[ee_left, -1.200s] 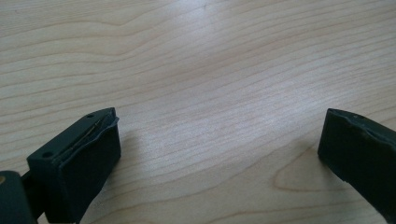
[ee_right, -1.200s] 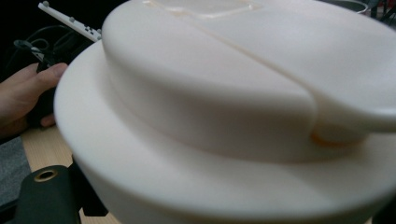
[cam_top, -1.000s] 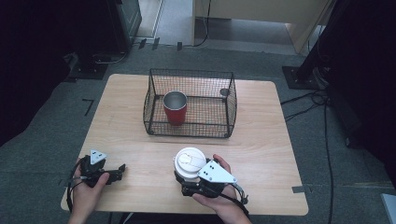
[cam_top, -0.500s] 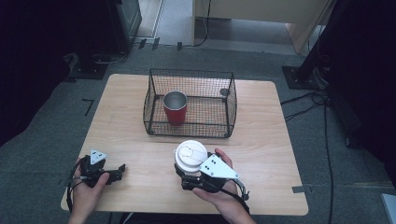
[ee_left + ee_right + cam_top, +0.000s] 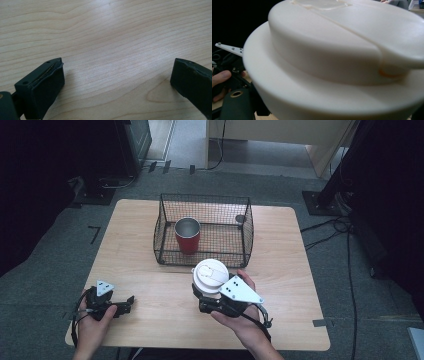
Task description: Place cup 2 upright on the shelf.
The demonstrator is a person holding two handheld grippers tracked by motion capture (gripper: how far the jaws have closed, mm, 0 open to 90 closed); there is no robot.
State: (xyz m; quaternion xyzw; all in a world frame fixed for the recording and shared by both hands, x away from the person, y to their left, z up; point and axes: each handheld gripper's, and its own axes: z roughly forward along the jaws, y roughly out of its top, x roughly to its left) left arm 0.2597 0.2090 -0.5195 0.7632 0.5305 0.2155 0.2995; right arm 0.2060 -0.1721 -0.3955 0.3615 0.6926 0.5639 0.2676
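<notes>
A white lidded cup [image 5: 210, 273] hangs a little above the wooden table [image 5: 280, 250], just in front of the wire basket [image 5: 205, 198]. My right gripper [image 5: 203, 292] is shut on it from the near side; in the right gripper view its white lid [image 5: 342, 50] looms very close. A red cup [image 5: 187, 234] with a metal inside stands upright in the basket's left half. My left gripper [image 5: 128, 302] rests low at the table's front left. It is open [image 5: 117, 75], with bare wood between its jaws.
A small dark round object [image 5: 240, 219] sits at the basket's back right corner. Bare table spreads to the right of the basket and between my two hands. Dark equipment stands on the floor beyond the table.
My right gripper has lifted the white cup and carried it slightly toward the basket. The left gripper has stayed where it was.
</notes>
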